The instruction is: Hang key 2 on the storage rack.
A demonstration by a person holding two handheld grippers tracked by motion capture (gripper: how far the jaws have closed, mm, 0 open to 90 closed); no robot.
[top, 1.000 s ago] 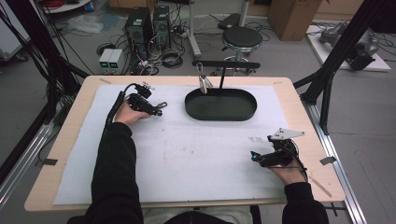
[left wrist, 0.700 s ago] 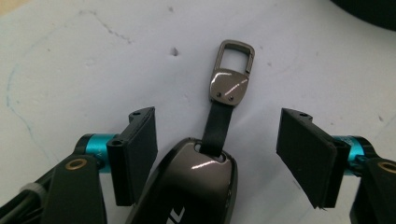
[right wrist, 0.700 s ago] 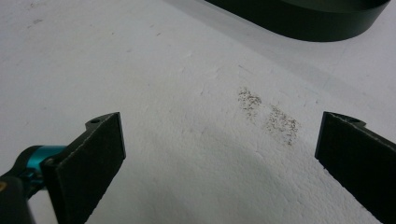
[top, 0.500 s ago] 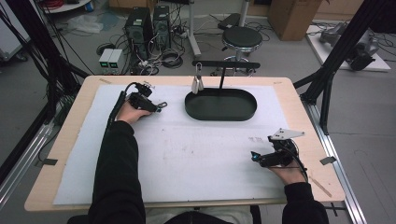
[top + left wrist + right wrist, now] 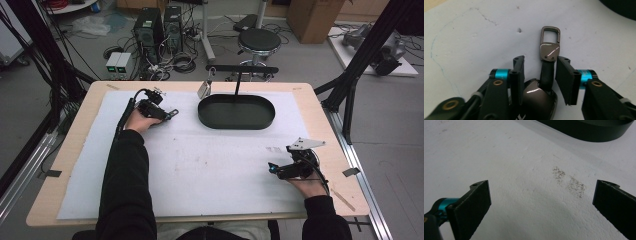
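Left claw point(image 5: 539, 71) closing around a key fob point(image 5: 541, 96)
Its jaws flank the fob, gaps both sides; right claw point(image 5: 541, 202) gapes wide over the counter point(image 5: 524, 195).

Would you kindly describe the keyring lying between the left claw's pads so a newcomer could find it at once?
Start at the white foam mat covering the wooden table, then go to its far left area, left of the black oval tray. There the left claw straddles a dark glossy metal key fob with a rectangular clip. The claw has just been closing on it. It is the only loose shiny item lying on the mat.
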